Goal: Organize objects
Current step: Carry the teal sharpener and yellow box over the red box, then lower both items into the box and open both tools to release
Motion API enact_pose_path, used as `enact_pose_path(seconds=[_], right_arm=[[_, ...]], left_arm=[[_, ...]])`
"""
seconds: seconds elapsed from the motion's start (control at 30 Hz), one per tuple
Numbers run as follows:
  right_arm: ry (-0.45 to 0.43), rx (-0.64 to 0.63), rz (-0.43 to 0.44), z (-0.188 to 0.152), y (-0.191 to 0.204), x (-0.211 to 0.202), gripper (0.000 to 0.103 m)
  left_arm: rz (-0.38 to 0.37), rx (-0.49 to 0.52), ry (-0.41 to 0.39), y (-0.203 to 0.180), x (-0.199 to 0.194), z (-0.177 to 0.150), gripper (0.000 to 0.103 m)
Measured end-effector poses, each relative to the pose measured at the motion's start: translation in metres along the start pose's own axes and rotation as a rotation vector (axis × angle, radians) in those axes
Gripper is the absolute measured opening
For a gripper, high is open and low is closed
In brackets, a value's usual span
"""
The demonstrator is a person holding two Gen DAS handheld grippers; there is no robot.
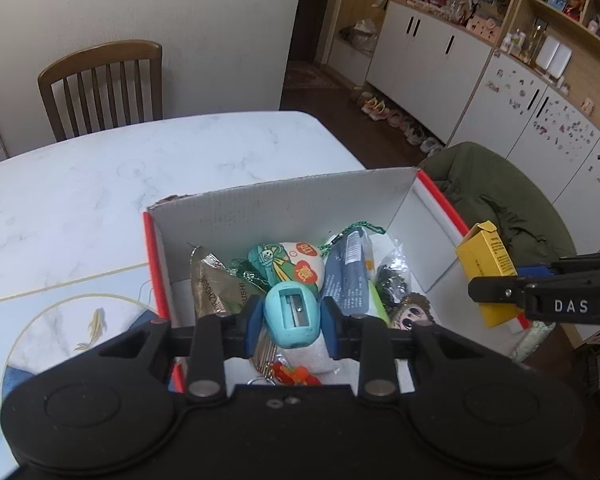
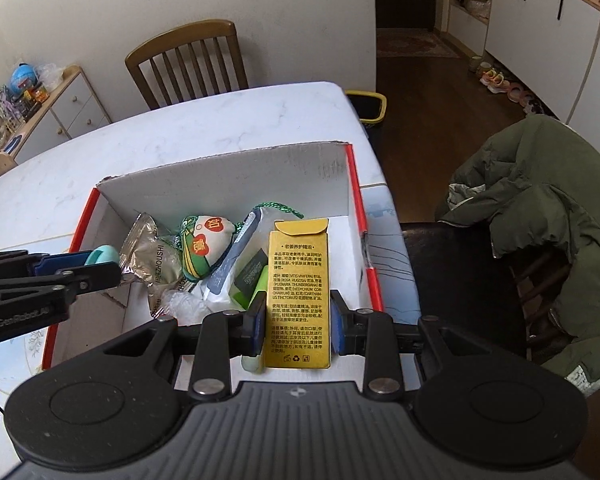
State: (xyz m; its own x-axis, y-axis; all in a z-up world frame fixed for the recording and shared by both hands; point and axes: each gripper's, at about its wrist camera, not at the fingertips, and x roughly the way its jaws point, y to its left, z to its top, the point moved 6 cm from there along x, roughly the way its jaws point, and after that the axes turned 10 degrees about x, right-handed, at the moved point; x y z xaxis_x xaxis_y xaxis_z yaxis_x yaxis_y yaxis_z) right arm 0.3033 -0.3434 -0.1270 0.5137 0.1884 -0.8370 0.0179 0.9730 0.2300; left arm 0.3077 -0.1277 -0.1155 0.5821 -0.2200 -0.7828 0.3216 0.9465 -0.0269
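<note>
Left wrist view: the left gripper (image 1: 292, 322) pinches a teal pencil sharpener (image 1: 293, 316) between its blue pads, held above the near end of a red-edged cardboard box (image 1: 284, 200) on the marble table (image 1: 140, 152). Right wrist view: the right gripper (image 2: 298, 326) clamps a yellow carton (image 2: 299, 292) upright over the box's right side. Inside lie a printed fabric pouch (image 2: 204, 246), a foil packet (image 2: 152, 256) and a blue-white sachet (image 2: 236, 256).
</note>
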Motion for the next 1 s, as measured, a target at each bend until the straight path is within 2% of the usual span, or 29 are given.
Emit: enact_pose_path(seconds=[0.6, 1.0], right_arm=[[0.075, -0.080, -0.028, 0.009, 0.025, 0.071, 0.030], [0.093, -0.088, -0.035, 0.009, 0.018, 0.086, 0.030]], left_arm=[[0.074, 0.057, 0.108, -0.005, 0.062, 0.003, 0.029], [0.053, 0.035, 0.213, -0.005, 0.087, -0.003, 0.029]])
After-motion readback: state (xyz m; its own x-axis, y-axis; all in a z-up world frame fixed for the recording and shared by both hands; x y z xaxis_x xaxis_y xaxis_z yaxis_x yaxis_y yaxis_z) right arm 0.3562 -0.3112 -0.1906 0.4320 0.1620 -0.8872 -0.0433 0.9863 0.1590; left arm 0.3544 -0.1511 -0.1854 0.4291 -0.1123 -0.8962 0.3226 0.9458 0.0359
